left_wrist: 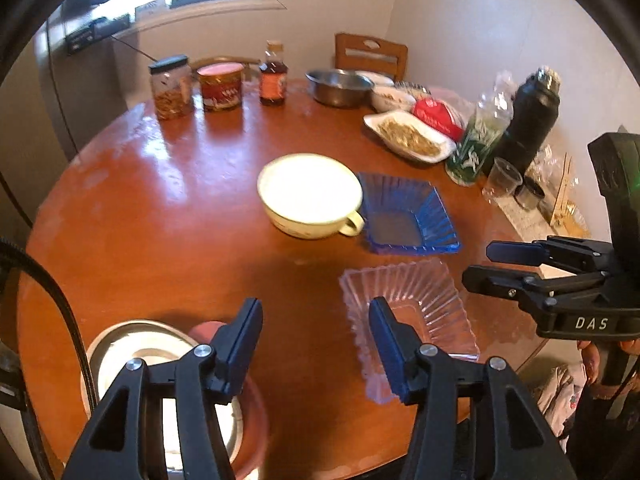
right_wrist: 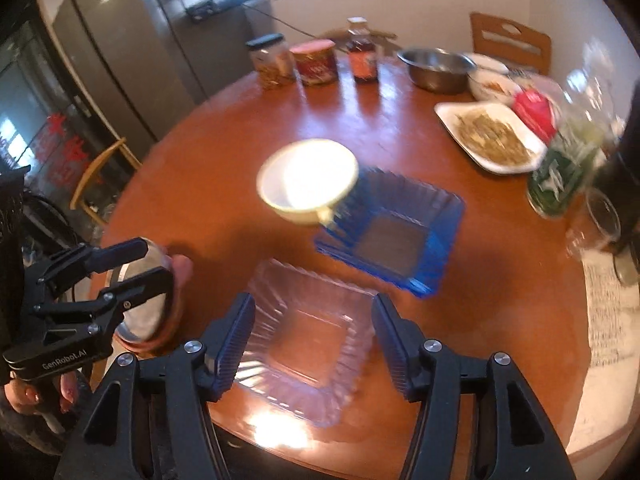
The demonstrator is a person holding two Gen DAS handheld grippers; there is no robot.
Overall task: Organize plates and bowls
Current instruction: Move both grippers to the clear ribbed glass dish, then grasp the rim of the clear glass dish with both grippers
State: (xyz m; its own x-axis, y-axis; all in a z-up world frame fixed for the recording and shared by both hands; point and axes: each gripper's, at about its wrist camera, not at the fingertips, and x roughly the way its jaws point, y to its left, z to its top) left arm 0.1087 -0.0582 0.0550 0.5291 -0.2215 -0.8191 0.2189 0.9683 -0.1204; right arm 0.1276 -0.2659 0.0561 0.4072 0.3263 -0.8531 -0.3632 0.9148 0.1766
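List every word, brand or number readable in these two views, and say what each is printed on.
"DAS" – on the body of the right gripper, seen from the left wrist view.
"GenRobot.AI" – on the body of the left gripper, seen from the right wrist view.
Too blurred or small to read: labels on the red tin, the brown bottle, the green bottle, the red packet and the printed paper.

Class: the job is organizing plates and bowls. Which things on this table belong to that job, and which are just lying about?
Part of the job:
cream bowl
blue dish
clear dish
stacked bowls

Lying about:
jars
sauce bottle
black flask
plastic cup
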